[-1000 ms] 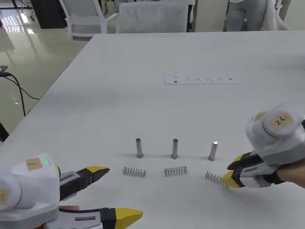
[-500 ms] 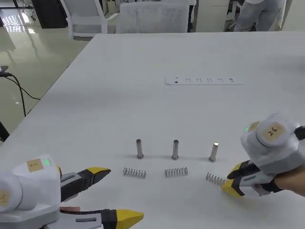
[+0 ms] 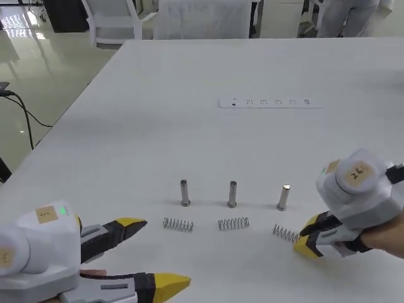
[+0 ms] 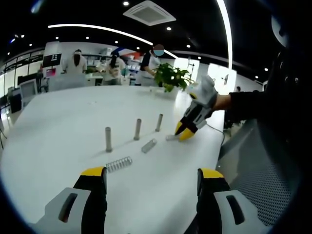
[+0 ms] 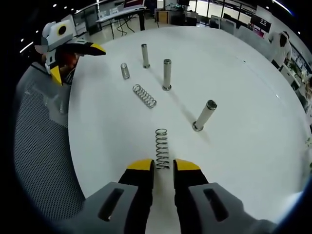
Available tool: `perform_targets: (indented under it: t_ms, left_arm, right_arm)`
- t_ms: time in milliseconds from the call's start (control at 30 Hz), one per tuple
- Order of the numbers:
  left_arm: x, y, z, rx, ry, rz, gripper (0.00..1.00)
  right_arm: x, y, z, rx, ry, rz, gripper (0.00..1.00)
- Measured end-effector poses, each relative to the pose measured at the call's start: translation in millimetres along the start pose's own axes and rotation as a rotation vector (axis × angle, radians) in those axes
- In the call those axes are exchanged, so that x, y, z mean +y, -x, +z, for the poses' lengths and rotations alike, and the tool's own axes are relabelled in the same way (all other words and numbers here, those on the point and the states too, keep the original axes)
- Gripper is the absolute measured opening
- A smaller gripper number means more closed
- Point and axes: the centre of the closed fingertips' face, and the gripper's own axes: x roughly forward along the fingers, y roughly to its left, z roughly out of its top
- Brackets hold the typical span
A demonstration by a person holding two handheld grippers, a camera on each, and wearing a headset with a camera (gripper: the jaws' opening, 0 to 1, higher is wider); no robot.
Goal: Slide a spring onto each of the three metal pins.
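Three metal pins (image 3: 184,192) (image 3: 232,194) (image 3: 283,197) stand upright in a row on the white table (image 3: 189,126). One spring lies in front of each: left spring (image 3: 178,224), middle spring (image 3: 233,223), right spring (image 3: 285,234). My right gripper (image 3: 305,235) sits low at the right spring's end. In the right gripper view its jaws stand narrowly open, either side of the near end of that spring (image 5: 161,148), which lies flat on the table. My left gripper (image 3: 154,252) hovers wide open at the lower left with nothing between its fingers (image 4: 92,171).
A white power strip (image 3: 270,102) lies farther back on the table. The table's left edge (image 3: 63,120) runs diagonally, with floor and a cable beyond it. Chairs (image 3: 202,19) stand at the far end. People stand in the background of the left gripper view.
My right gripper has dropped lower and closed in on the right spring's end, with its jaws narrower than before. The left gripper, pins and other springs have stayed put.
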Motion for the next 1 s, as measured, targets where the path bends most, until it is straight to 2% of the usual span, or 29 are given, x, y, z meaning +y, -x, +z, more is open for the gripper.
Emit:
perform_targets:
  t_ms: [300,667,1000]
  left_arm:
    - [-1.1,-1.3,0.0,0.001,0.000,-0.002,0.72]
    - [-3.3,-3.0,1.0,0.004,-0.007,-0.008,0.71]
    - [-6.5,-7.9,3.1,0.010,-0.026,-0.029,0.70]
  right_arm:
    - [1.4,-0.7,1.5,0.002,0.035,-0.006,0.09]
    - [0.6,0.1,1.5,0.003,0.040,-0.010,0.07]
    - [8.9,7.0,12.1,-0.015,0.053,0.011,0.07]
